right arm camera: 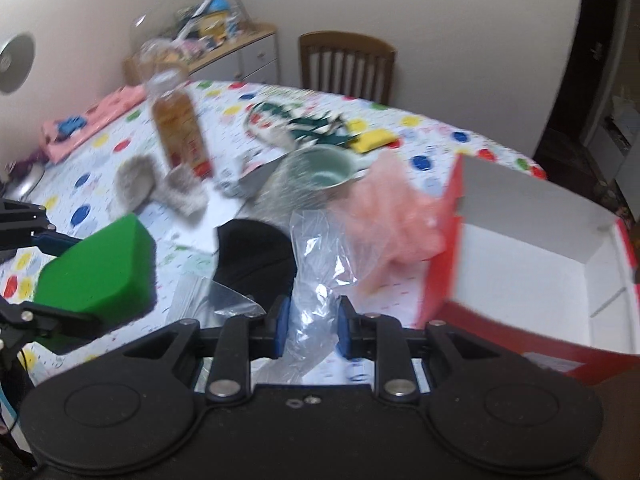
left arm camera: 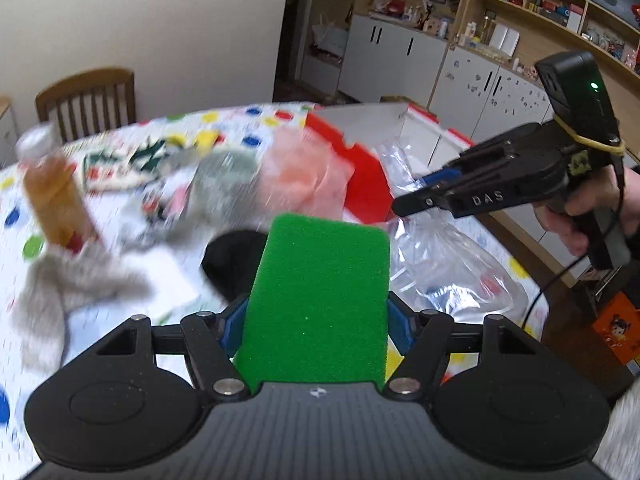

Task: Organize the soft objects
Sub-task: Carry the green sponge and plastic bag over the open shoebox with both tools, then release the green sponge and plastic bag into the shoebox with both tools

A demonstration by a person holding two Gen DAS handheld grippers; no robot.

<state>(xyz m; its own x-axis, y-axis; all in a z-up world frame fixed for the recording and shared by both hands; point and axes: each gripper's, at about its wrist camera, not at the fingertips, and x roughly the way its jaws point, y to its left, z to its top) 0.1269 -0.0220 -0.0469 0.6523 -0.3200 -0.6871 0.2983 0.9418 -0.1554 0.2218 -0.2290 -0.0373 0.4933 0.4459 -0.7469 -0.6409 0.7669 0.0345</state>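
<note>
We note left gripper [left arm camera: 316, 320] jaws clamped on the green sponge [left arm camera: 320, 304], long axis pointing forward. Right gripper [right arm camera: 312, 328] jaws pinch the clear plastic bag [right arm camera: 316, 280]; red-and-white box [right arm camera: 520, 264] lies right, nearer it.

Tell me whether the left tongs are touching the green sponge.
Touching. The left wrist view shows the left tongs clamped against both sides of the green sponge.

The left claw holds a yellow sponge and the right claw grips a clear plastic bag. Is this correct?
Not quite: the sponge in the left claw is green, not yellow, as the left wrist view shows. The right claw does grip the clear plastic bag.
</note>
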